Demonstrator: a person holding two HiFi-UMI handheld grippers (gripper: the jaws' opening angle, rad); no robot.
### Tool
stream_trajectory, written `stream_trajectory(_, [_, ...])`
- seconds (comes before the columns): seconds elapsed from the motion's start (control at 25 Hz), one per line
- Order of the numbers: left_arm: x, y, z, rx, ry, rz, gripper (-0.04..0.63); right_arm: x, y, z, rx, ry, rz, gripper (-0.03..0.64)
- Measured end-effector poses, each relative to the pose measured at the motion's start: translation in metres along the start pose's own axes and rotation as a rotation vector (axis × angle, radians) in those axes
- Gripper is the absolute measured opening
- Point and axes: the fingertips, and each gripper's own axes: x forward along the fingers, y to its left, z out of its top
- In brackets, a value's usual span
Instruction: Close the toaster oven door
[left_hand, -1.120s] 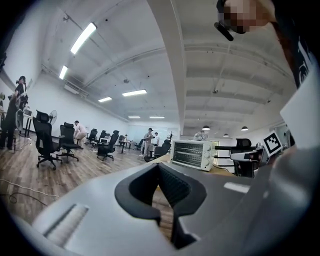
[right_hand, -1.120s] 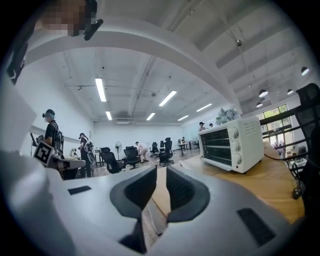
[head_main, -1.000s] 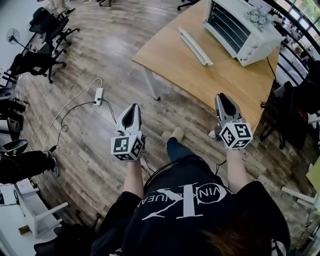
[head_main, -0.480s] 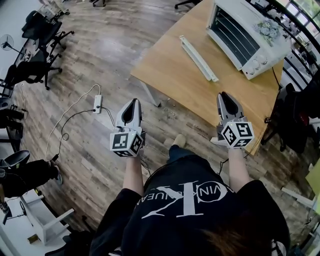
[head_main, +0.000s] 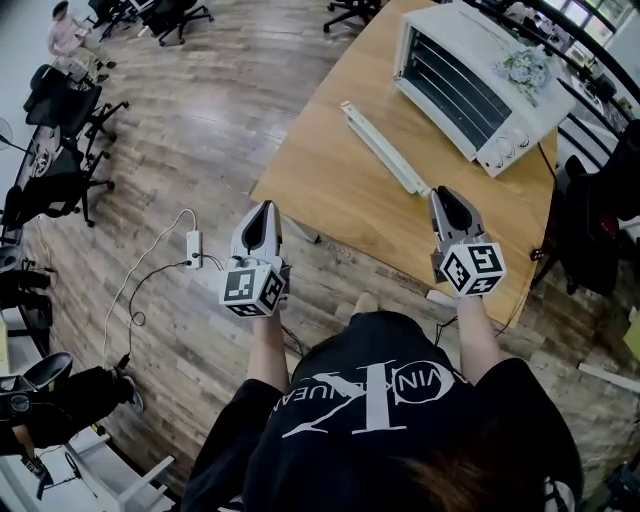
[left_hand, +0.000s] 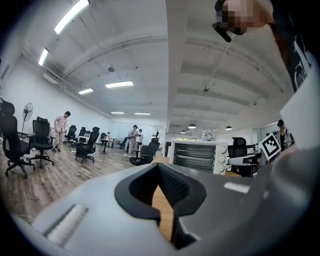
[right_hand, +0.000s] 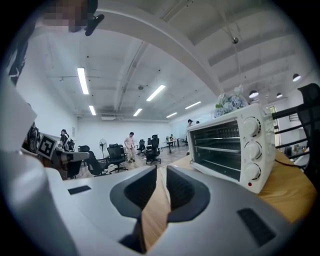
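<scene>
Left gripper (head_main: 265, 210): jaws together at the tips, nothing between them. It is held over the wooden floor (head_main: 200, 120), just off the near-left edge of the desk (head_main: 330, 170).

Right gripper (head_main: 441, 196): jaws drawn in to a narrow slit, nothing in it. It is held above the desk's near edge, pointing towards the toaster oven (head_main: 480, 80).

The toaster oven stands at the far end of the desk with its front open and the racks exposed. Door (head_main: 385, 148): down, its white rail parallel to the open front, the rail's near end just beside the right gripper's tip. A bunch of flowers (head_main: 525, 66) lies on top of the oven. A power strip (head_main: 193, 243) lies on the floor to the left.
</scene>
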Motion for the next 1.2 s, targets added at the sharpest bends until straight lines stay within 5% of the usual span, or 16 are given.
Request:
stream_trajectory(0.4, [0.065,-0.012,0.001,-0.016,0.016,-0.141,0.009,0.007,-0.014,0.002,0.003,0.025,-0.075,0.021])
stream_trajectory(0.92, [0.193,-0.051,0.021,0.028,0.041,-0.489,0.009,-0.012,-0.051,-0.02,0.103,0.051,-0.376,0.021])
stream_trajectory(1.2, [0.22,-0.046,0.017,0.035,0.071,-0.585,0.009,0.001,-0.045,-0.024,0.13,0.055,-0.451,0.021])
